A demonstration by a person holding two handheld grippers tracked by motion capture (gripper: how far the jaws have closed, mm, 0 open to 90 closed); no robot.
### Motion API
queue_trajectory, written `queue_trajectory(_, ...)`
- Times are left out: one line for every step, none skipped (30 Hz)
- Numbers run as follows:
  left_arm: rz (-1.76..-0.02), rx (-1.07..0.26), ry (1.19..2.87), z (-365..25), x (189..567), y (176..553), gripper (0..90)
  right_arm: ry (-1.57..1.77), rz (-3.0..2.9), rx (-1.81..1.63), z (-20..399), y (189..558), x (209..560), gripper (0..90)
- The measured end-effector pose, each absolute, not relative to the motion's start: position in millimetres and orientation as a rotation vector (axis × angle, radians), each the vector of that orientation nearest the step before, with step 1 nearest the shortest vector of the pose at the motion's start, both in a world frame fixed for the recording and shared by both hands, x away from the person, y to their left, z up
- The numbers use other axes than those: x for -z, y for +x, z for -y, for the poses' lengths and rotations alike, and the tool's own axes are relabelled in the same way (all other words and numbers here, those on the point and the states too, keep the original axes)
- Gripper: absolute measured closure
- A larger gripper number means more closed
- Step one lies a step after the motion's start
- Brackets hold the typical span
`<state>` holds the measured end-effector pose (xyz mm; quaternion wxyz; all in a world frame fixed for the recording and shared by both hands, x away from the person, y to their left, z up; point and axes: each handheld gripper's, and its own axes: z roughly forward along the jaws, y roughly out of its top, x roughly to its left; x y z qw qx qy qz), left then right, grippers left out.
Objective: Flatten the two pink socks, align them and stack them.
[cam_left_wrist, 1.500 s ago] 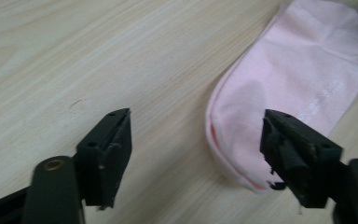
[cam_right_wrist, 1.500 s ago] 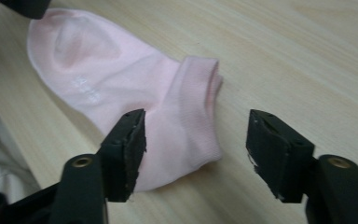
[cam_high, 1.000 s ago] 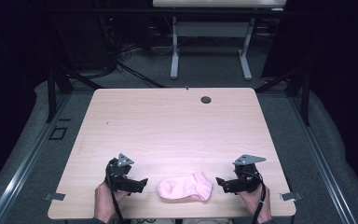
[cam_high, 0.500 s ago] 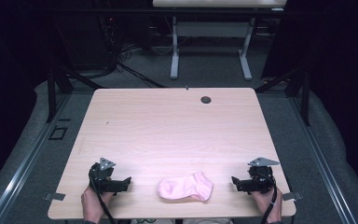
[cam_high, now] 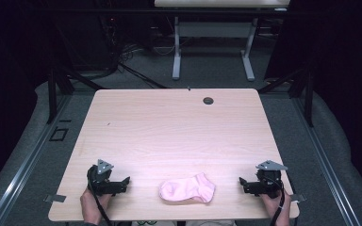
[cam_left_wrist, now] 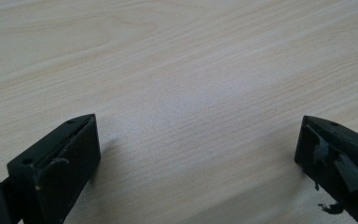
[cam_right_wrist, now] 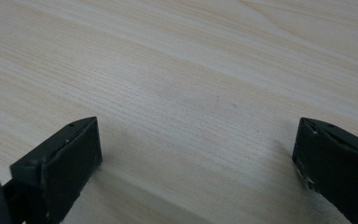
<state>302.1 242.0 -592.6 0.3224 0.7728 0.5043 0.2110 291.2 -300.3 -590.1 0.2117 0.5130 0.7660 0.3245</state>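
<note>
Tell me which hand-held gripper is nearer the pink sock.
Right, narrowly. The right hand-held gripper sits just off the sock's right end; the left hand-held gripper lies slightly farther from its left end. Neither touches it.

A light wooden table (cam_high: 169, 127) with a dark grommet hole (cam_high: 208, 100) near its far edge

Two black hand-held grippers, each trailing a cable

The left gripper (cam_high: 122, 182) and right gripper (cam_high: 243, 182) are each wearing a grey three-cornered plate on top, and black cables are running back past bare hands. Up close, the blocky black jaws are showing small screw holes, and the left gripper's are showing scuffed, peeling pads.
</note>
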Motion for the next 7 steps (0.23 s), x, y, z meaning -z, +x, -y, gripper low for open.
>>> queue_trajectory(-1.324, -0.554, 2.029, -242.0, 592.6, 302.1, 0.0, 1.425, -2.129, -0.898, 300.2, 291.3, 590.0, 0.3)
queue_trajectory(-1.324, -0.555, 2.029, -242.0, 592.6, 302.1, 0.0, 1.422, -2.131, -0.898, 300.2, 291.4, 590.1, 0.1)
queue_trajectory(-1.324, -0.555, 2.029, -242.0, 592.6, 302.1, 0.0, 1.422, -2.131, -0.898, 300.2, 291.4, 590.1, 0.1)
queue_trajectory(-1.324, -0.555, 2.029, -242.0, 592.6, 302.0, 0.0, 1.423, -2.13, -0.899, 300.1, 291.4, 590.2, 0.0)
queue_trajectory(-1.324, -0.555, 2.029, -242.0, 592.6, 302.0, 0.0, 1.421, -2.132, -0.899, 300.1, 291.5, 590.3, 0.0)
queue_trajectory(-1.324, -0.555, 2.029, -242.0, 592.6, 302.0, 0.0, 1.421, -2.132, -0.899, 300.1, 291.5, 590.3, 0.0)
queue_trajectory(-1.324, -0.555, 2.029, -242.0, 592.6, 302.0, 0.0, 1.419, -2.134, -0.901, 300.1, 291.7, 590.4, 0.0)
